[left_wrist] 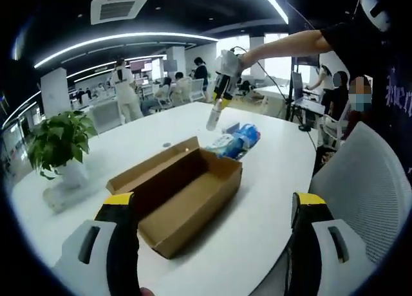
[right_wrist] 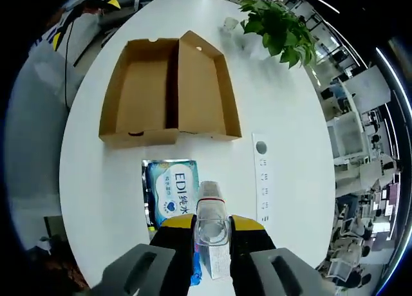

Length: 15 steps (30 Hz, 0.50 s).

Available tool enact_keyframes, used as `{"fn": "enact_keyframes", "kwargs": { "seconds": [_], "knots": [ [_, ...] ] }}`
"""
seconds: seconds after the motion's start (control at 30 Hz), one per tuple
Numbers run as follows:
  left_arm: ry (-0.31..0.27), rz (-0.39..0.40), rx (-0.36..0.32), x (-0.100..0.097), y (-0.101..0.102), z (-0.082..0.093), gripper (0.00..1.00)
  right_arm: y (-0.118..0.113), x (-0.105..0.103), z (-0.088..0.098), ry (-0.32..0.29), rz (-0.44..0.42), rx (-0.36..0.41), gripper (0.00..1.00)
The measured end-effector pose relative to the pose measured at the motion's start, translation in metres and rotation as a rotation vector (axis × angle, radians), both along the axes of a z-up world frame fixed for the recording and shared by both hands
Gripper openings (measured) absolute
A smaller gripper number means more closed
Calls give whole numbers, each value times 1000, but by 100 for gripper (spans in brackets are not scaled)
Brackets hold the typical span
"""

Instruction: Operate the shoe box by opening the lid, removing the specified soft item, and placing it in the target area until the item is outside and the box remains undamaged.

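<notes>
The brown cardboard shoe box (left_wrist: 183, 190) lies open on the white table (left_wrist: 270, 199), its lid folded flat beside it, and looks empty inside (right_wrist: 138, 90). Beyond it on the table lies a blue soft pack of wipes (left_wrist: 237, 141), seen in the right gripper view (right_wrist: 168, 192) between the box and my right gripper. My right gripper (right_wrist: 212, 224) is shut on a clear plastic bottle (right_wrist: 211, 212). In the left gripper view that gripper (left_wrist: 224, 77) hangs above the pack, bottle (left_wrist: 214, 116) pointing down. My left gripper (left_wrist: 214, 203) stands open near the box's near end, holding nothing.
A potted plant (left_wrist: 58, 141) stands at the table's left edge (right_wrist: 280, 26). A white socket strip (right_wrist: 261, 180) is set into the tabletop. A white mesh chair (left_wrist: 367, 180) stands to the right. Several people sit and stand at desks beyond.
</notes>
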<state>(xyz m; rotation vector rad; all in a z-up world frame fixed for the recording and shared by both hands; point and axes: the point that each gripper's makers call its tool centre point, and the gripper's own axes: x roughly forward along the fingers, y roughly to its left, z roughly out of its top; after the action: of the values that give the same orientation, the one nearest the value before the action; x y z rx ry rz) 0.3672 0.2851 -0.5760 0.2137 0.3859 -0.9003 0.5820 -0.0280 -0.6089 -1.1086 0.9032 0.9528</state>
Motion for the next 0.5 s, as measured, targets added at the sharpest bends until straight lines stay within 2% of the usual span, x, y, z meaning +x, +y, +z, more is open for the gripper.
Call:
{"fn": "enact_keyframes", "kwargs": {
  "seconds": [0.23,0.5],
  "knots": [
    [-4,13,-9,1,1,1,99,6,10,-10,10,-26,-3,15],
    [-1,37,-20,-2,7,-1,98,1,16,-30,17,0,-82,15]
  ]
}}
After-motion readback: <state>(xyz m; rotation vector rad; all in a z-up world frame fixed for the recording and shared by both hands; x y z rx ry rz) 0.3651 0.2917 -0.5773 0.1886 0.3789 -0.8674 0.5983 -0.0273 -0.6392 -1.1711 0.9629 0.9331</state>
